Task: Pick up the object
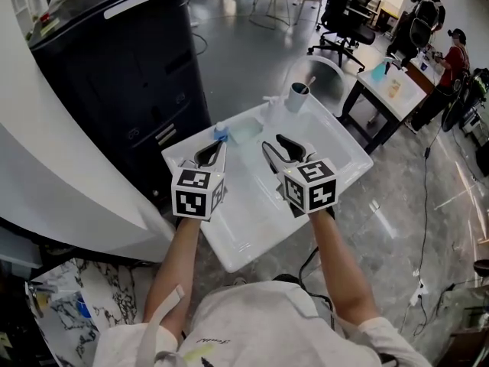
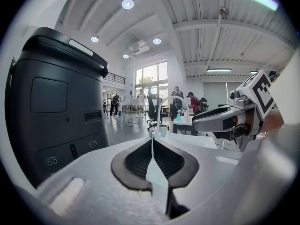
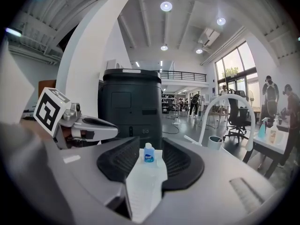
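A small clear bottle (image 1: 221, 134) with a blue cap and blue label stands upright on the white table (image 1: 252, 220). In the right gripper view the bottle (image 3: 148, 153) shows in the gap between the jaws, a little beyond their tips and touching neither. My right gripper (image 1: 272, 141) (image 3: 150, 142) is open and holds nothing. To its left, my left gripper (image 1: 216, 150) (image 2: 151, 142) hangs just short of the bottle, its jaws shut tip to tip on nothing. Each gripper shows in the other's view: the right gripper (image 2: 225, 118) and the left gripper (image 3: 89, 128).
A large black machine (image 1: 122, 75) stands against the table's left side. A white cup (image 1: 297, 96) with a stick in it sits at the far corner, beside a white arched tube (image 3: 225, 107). A pale bluish flat thing (image 1: 244, 132) lies by the bottle. Desks and office chairs (image 1: 348, 14) stand beyond.
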Motion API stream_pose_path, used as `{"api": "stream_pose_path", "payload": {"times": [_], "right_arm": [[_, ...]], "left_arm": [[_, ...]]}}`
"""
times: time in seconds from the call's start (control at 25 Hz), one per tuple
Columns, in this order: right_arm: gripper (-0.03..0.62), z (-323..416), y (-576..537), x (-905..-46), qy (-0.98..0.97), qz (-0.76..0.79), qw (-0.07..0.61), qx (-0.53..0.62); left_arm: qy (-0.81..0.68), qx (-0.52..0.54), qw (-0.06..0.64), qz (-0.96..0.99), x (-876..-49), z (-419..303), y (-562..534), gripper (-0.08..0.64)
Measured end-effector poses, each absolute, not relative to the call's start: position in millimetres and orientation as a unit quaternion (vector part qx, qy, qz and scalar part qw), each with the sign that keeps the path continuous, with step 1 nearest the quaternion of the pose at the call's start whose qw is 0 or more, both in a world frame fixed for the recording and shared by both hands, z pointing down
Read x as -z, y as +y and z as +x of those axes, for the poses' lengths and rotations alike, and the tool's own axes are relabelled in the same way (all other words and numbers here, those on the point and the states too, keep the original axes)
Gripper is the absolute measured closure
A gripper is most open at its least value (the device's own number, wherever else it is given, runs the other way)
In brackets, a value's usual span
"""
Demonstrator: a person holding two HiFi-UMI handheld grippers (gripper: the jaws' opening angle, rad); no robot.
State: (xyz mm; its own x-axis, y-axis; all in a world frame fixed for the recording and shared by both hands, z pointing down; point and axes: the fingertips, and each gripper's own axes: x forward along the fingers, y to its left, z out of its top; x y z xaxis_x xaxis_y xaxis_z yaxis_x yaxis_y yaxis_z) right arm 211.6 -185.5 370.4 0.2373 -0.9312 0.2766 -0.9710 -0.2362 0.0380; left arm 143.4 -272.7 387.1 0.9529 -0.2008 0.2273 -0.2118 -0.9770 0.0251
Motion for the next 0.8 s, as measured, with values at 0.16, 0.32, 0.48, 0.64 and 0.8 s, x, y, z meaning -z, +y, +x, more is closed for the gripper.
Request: {"api": "stream_pose_path", "payload": {"times": [0.16,0.32,0.48,0.64,0.8], "right_arm": [[0.430,218.3,-191.3,-373.6,-0.617,0.773,0.110,-0.095],[0.425,230.1,-197.2,-378.1,-0.629,0.762,0.123,-0.093],[0.409,242.7,-205.7,-384.8,-0.653,0.739,0.139,-0.090],[0.405,257.4,-218.5,-391.4,-0.683,0.708,0.156,-0.090],[0.402,267.7,-232.1,-400.4,-0.713,0.672,0.178,-0.090]], "left_arm": [[-0.113,-0.111,0.024,0.987,-388.9,145.9,-279.2,0.548],[-0.126,-0.110,0.024,0.986,-390.0,152.4,-284.7,0.548],[-0.151,-0.112,0.027,0.982,-393.8,160.7,-293.5,0.548],[-0.181,-0.116,0.035,0.976,-394.6,171.2,-304.5,0.548],[-0.214,-0.120,0.040,0.969,-394.7,178.8,-314.1,0.548]]}}
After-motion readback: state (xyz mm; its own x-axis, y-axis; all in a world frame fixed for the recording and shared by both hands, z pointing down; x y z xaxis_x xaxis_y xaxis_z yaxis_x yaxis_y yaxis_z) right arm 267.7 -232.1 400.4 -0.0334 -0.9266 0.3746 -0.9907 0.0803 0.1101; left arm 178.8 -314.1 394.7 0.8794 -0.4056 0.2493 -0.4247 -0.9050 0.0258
